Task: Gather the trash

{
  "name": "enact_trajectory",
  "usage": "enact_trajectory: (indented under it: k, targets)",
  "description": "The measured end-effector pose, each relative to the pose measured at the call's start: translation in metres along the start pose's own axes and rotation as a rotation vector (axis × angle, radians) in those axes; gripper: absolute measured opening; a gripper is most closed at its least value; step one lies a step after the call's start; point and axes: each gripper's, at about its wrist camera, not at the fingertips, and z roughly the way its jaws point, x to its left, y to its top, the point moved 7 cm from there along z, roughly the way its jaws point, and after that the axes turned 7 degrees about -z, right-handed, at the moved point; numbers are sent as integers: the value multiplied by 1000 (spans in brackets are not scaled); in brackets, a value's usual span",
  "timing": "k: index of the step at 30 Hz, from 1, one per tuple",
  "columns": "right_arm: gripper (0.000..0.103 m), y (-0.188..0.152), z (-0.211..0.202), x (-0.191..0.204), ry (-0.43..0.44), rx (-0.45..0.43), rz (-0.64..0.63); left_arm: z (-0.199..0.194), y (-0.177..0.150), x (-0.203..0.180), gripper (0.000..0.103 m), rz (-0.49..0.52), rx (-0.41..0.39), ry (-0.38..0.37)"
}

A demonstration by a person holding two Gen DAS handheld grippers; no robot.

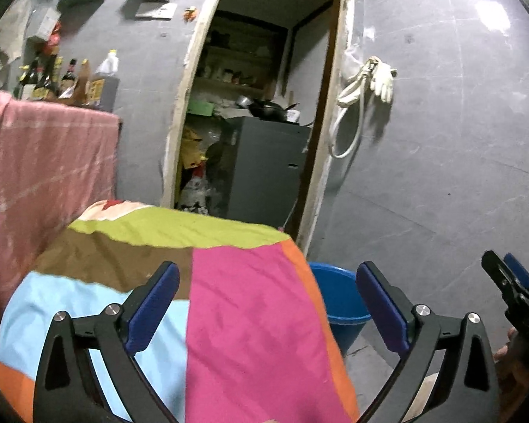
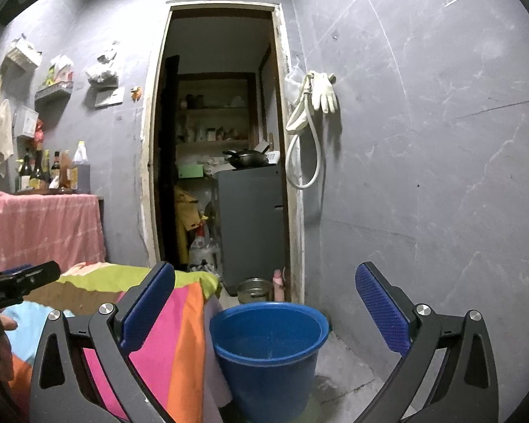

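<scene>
Grey tiled walls [image 2: 423, 141] enclose the room, with an open doorway [image 2: 222, 105] at the far middle leading to a dim storeroom of shelves and a grey cabinet [image 2: 250, 218] carrying a dark wok [image 2: 247, 158]. At near left a tabletop draped in a patchwork cloth [image 1: 250, 310] of pink, light blue, green, brown and orange fills much of the left wrist view. Behind it, far left, a pink cloth [image 2: 42, 225] covers a counter holding bottles [image 2: 46, 169]. A blue bucket [image 2: 269, 349] stands on the floor just right of the patchwork cloth, its inside bare of trash as far as can be seen. White gloves [image 2: 322, 91] and a hose [image 2: 305, 151] hang right of the doorway. The left gripper [image 1: 268, 303] has its fingers spread wide over the cloth, holding nothing. The right gripper [image 2: 264, 303] is likewise spread wide and holds nothing, above the bucket.
</scene>
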Motion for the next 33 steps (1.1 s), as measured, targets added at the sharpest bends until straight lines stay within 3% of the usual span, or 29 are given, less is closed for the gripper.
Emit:
enact_trajectory:
  k: [18, 33]
  targets:
    - [103, -35, -20, 7, -26, 34, -26, -21, -34, 6, 101, 67, -53, 54]
    - [103, -50, -17, 12, -58, 64, -78, -14, -58, 16, 101, 50, -21, 91]
